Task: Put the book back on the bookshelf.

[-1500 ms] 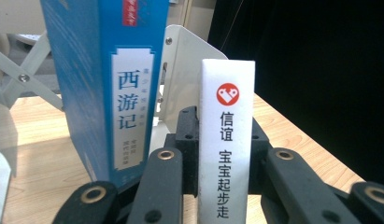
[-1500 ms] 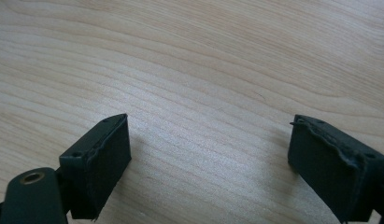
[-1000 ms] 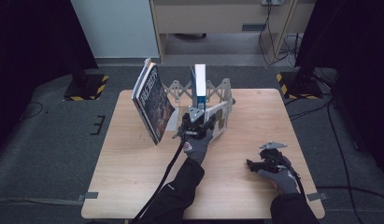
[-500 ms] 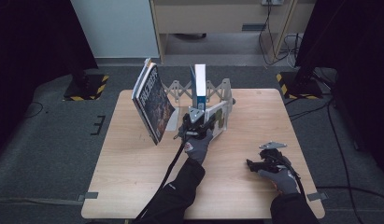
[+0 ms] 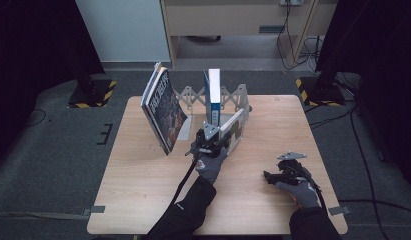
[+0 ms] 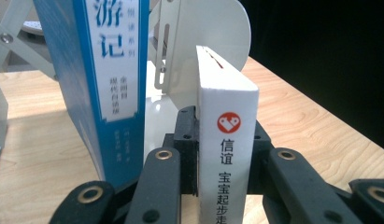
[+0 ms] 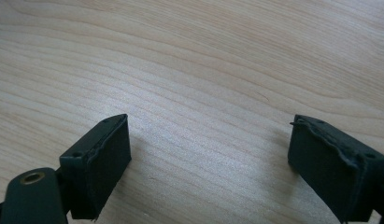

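Observation:
My left gripper (image 5: 215,136) is shut on a thin white book (image 5: 234,128) that stands on edge and tilts against the right end of a folding book rack (image 5: 192,96). In the left gripper view the black jaws clasp the white spine (image 6: 227,112) from both sides, and my left gripper (image 6: 222,128) is low on the book. A blue-and-white book (image 5: 213,94) stands upright in the rack, just left of the white one (image 6: 112,70). My right gripper (image 5: 273,176) rests near the table's front right, open, with bare wood between its fingers (image 7: 208,154).
A dark-covered book (image 5: 163,111) leans at the rack's left end, tilted over the table. The rack's white end plate (image 6: 213,28) rises behind the white book. The wooden table (image 5: 143,190) stands on grey floor, with black stands and cables at both sides.

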Demonstrator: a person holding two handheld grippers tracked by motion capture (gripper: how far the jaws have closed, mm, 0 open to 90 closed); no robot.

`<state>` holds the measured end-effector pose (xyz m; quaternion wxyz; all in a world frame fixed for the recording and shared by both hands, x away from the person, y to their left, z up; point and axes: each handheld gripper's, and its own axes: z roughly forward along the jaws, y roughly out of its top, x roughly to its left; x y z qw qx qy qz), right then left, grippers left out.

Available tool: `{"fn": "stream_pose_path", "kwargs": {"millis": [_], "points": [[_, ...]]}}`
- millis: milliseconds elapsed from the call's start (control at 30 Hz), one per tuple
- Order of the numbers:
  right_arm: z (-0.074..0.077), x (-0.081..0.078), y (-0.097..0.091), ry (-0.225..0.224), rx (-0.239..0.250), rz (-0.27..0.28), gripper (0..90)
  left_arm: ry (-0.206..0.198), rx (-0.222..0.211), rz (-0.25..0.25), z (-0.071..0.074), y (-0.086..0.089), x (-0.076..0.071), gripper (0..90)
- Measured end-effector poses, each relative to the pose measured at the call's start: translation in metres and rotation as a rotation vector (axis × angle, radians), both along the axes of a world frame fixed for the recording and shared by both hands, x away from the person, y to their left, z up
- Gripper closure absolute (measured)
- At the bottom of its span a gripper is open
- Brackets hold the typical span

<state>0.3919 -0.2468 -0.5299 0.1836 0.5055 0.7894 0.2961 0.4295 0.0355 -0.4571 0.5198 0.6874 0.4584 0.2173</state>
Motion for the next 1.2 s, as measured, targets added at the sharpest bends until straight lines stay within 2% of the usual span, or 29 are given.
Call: {"fn": "stream_pose_path", "kwargs": {"millis": [333, 567, 633, 867, 1000, 1200], "points": [[0.0, 0.0, 0.0, -0.001, -0.001, -0.005, 13.1, 0.024, -0.018, -0.03, -0.012, 0.006, -0.009, 71.9], [0.0, 0.0, 0.001, -0.002, 0.0, -0.002, 12.8, 0.059, -0.022, -0.042, -0.025, 0.01, -0.013, 71.4], [0.0, 0.0, 0.001, -0.003, 0.0, -0.003, 12.8, 0.053, -0.034, -0.05, -0.028, 0.011, -0.014, 70.9], [0.0, 0.0, 0.001, -0.003, -0.001, -0.002, 12.7, 0.044, -0.028, -0.06, -0.03, 0.008, -0.015, 69.2], [-0.001, 0.0, 0.001, -0.005, -0.002, -0.004, 12.7, 0.054, -0.043, -0.058, -0.033, 0.005, -0.013, 68.1], [-0.001, 0.0, 0.001, -0.006, -0.002, -0.003, 12.7, 0.059, -0.04, -0.021, -0.034, 0.004, -0.006, 70.4]]}}
